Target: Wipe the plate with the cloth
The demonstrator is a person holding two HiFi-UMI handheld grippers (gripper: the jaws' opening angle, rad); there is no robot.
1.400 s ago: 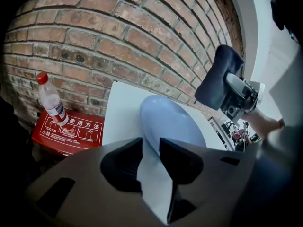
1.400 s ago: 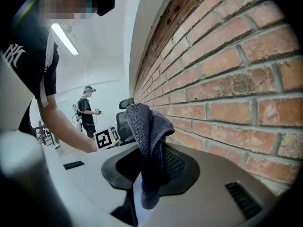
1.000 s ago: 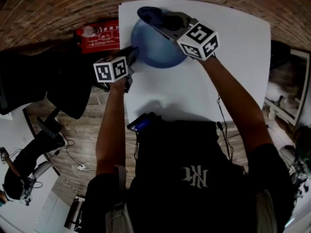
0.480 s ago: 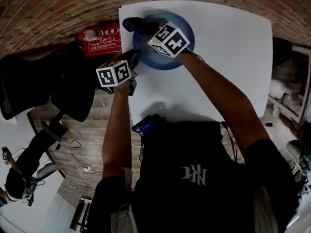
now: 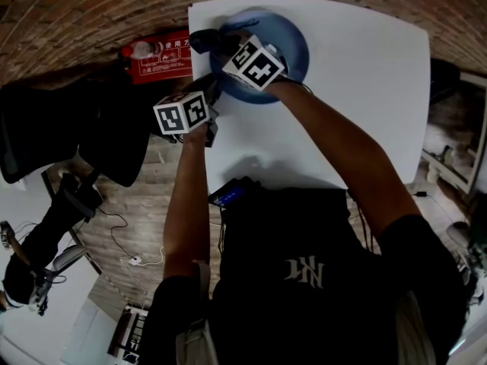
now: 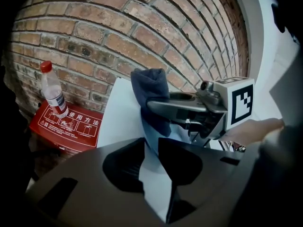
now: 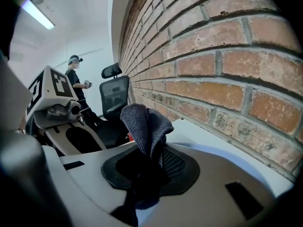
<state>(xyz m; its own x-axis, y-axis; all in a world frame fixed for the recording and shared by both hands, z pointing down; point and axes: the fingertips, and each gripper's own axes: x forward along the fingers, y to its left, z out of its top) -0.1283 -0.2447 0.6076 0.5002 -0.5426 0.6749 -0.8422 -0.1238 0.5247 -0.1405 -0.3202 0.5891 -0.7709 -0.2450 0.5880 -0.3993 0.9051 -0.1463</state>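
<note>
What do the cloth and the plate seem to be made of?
Cloth: dark blue-grey textile, matte; a fine weave shows and it folds limply. Plate: smooth, even blue surface; perhaps plastic or glazed ceramic, cannot tell which.

Even indoor light; a ceiling strip light (image 7: 35, 12) glares in my right gripper view. White table (image 5: 365, 90) reads bright, my head view's corners dark. Fisheye bends the brick wall (image 7: 213, 70); cloth (image 7: 142, 122) looks sharp
</note>
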